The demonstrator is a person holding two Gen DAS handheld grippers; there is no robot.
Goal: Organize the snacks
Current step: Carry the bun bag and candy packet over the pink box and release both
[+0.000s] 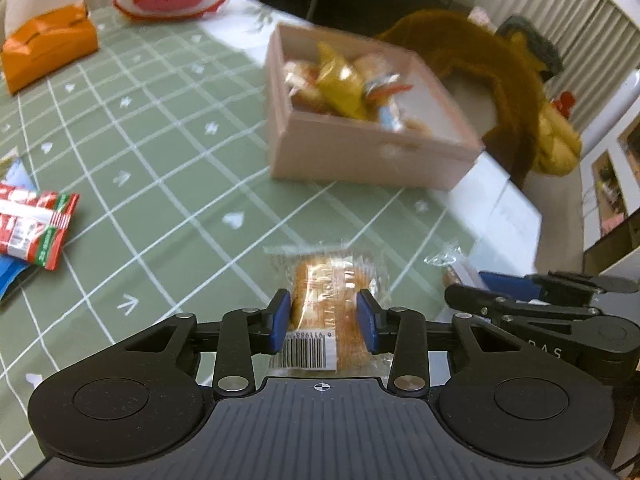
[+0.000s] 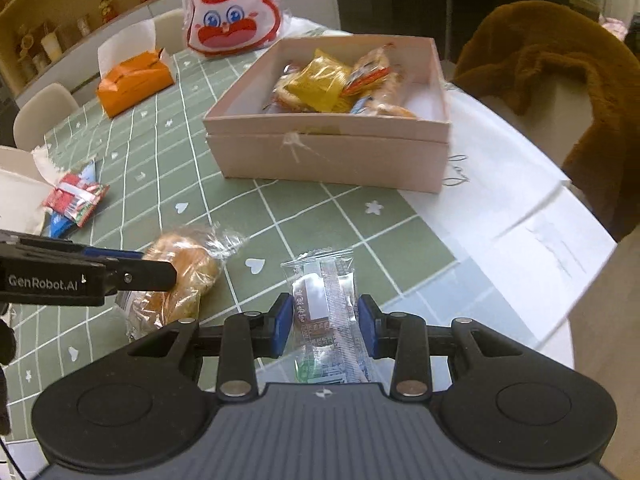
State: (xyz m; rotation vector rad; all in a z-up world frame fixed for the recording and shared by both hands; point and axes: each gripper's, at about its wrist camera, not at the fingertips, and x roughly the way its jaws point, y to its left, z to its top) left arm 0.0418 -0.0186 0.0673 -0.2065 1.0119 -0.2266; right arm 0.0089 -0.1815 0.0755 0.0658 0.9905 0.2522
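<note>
- Grasp stage: left gripper (image 1: 324,322), fingers narrowed onto a wrapped bun (image 1: 334,308); whether lifted off the green tablecloth (image 1: 160,152) cannot be told.
- Right gripper (image 2: 325,326), fingers likewise pinching a clear-wrapped brown snack (image 2: 324,304).
- Beyond, pink box (image 2: 332,156), open-topped, part-filled with packets.
- Next move, judged: carry both forward over the rim, then release.
- Leftward, red packets (image 2: 76,198) remain outside.

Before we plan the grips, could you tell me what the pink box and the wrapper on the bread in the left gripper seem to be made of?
Pink box: likely matte cardboard, with flat walls and crisp edges. Bread wrapper: clear, glossy plastic film, crinkled, with the bread showing through.
</note>
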